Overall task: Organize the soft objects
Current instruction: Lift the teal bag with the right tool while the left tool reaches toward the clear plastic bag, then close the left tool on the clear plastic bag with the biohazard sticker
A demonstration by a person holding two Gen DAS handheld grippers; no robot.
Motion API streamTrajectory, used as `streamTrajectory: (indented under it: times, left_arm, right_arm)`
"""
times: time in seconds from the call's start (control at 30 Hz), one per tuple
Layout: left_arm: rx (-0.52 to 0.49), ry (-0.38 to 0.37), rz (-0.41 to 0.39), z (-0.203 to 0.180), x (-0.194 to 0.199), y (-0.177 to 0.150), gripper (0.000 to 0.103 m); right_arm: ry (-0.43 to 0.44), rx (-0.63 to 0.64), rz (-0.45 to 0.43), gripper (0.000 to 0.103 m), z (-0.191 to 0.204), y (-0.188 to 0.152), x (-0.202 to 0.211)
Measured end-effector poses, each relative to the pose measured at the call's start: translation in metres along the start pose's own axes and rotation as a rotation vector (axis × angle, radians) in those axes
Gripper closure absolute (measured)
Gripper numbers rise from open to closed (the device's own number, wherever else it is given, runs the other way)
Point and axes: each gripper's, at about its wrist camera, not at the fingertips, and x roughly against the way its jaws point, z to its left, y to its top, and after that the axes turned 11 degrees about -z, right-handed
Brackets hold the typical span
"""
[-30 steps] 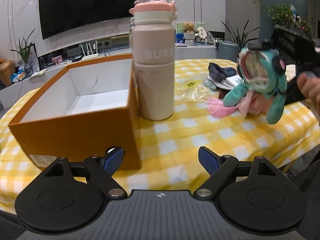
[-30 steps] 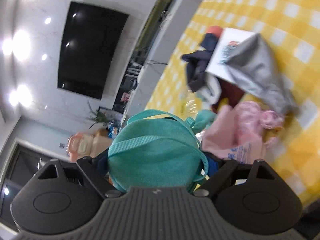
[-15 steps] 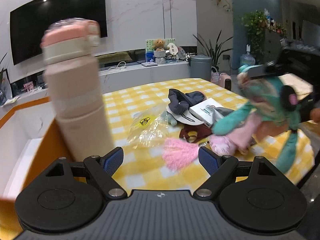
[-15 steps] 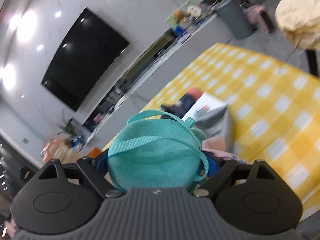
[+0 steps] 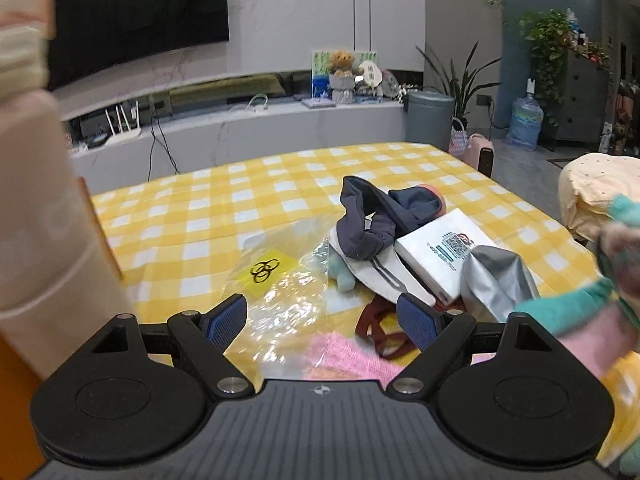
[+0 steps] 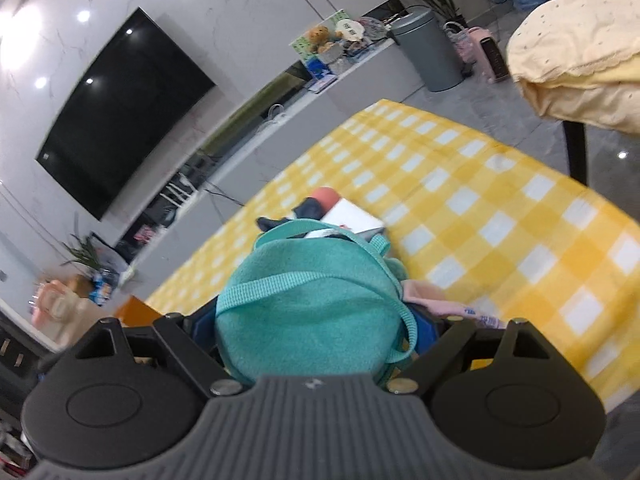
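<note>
My right gripper [image 6: 308, 332] is shut on a teal plush toy [image 6: 308, 312] with a woven strap and holds it above the yellow checked table [image 6: 500, 220]. The toy also shows blurred at the right edge of the left wrist view [image 5: 592, 304]. My left gripper [image 5: 322, 318] is open and empty, low over a pile: a clear plastic bag [image 5: 280, 280], a navy cloth [image 5: 372, 220], a fluffy pink item [image 5: 348, 356], a dark red strap [image 5: 380, 328] and a small teal piece [image 5: 340, 272].
A beige bottle with a pink lid [image 5: 36, 200] stands close at the left, beside an orange box [image 5: 14, 400]. A white box [image 5: 444, 256] and a silver pouch [image 5: 496, 280] lie in the pile. A chair with a yellow cover [image 6: 580, 52] stands past the table's right edge.
My left gripper has swung right, from the orange box and bottle toward the pile. My right gripper has lifted and turned with the teal toy still held.
</note>
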Motion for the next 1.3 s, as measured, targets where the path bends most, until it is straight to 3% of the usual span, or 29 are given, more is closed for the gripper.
streamTrajectory:
  times: [0.2,0.57,0.67,0.83,0.93,1.0,1.17,1.3]
  left_arm:
    - [-0.029,-0.019,0.062,-0.005,-0.033,0.003,0.004]
    - [0.005,0.068,0.113,0.012,-0.063,-0.007,0.004]
    - [0.025,0.072,0.132,0.014,-0.072,-0.009,0.017]
    - [0.036,0.12,0.107,0.013,-0.074,-0.015,0.026]
    - [-0.004,0.12,0.076,0.007,-0.071,-0.017,0.045]
    - [-0.005,0.112,0.071,0.003,-0.068,-0.017,0.067]
    - [0.015,0.131,0.076,0.0,-0.066,-0.016,0.099]
    - [0.022,0.132,0.045,0.003,-0.058,-0.018,0.101]
  right_arm:
    - [0.002,-0.033,-0.027,0.015,-0.009,0.006,0.008]
    - [-0.017,-0.004,-0.015,0.015,-0.011,0.006,0.007]
    - [-0.018,-0.008,-0.012,0.015,-0.011,0.006,0.007]
    - [-0.023,0.004,-0.003,0.015,-0.007,0.005,0.005]
    - [-0.015,0.006,-0.006,0.015,-0.006,0.005,0.005]
    - [-0.017,0.003,-0.006,0.015,-0.007,0.005,0.005]
    - [-0.029,0.004,-0.001,0.015,-0.01,0.004,0.005]
    - [-0.029,0.0,-0.002,0.015,-0.011,0.004,0.006]
